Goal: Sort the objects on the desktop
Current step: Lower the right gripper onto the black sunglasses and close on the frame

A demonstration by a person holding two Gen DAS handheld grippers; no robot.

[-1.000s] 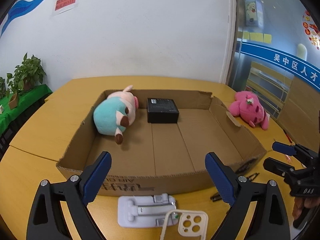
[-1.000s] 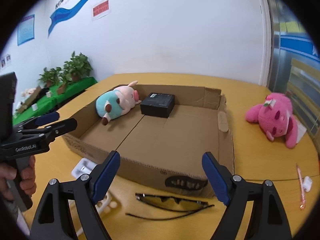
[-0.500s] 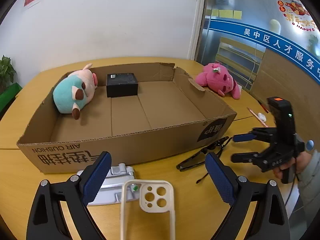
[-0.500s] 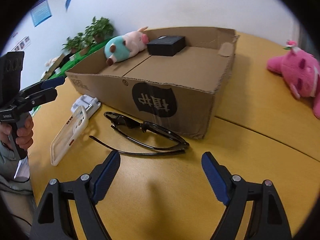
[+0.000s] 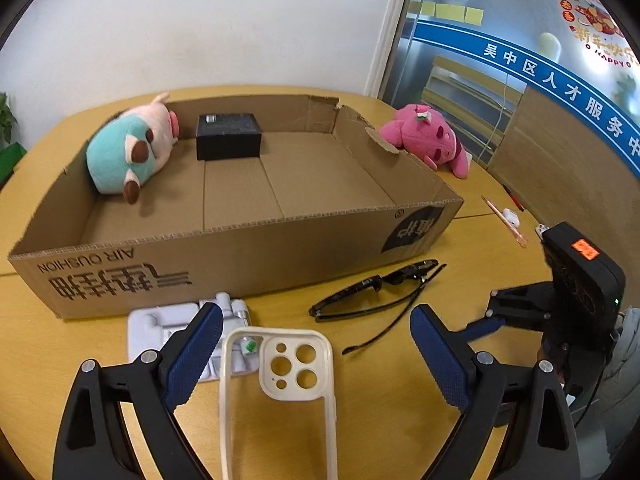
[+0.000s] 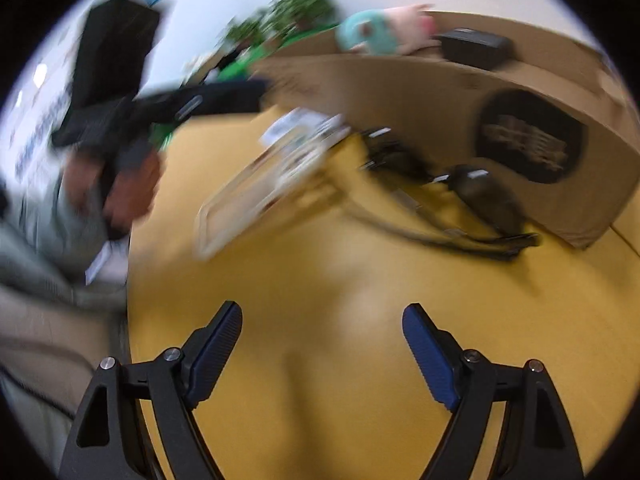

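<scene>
Movement first on the left wrist view: the left gripper has dropped in low and close, and the cream phone case that sat small at the frame's foot a second ago now fills the gap between its wide-open, empty fingers. The case lies flat on the yellow table, overlapping a white stand just in front of the cardboard box, with black glasses to its right; a teal plush and a black box are already inside, a pink plush still outside. Looks like the case is the next pick. Over to the right wrist view, badly blurred now where it was sharp half a second back: the right gripper is swinging fast, fingers spread wide with nothing held, bare tabletop below and the glasses ahead.
</scene>
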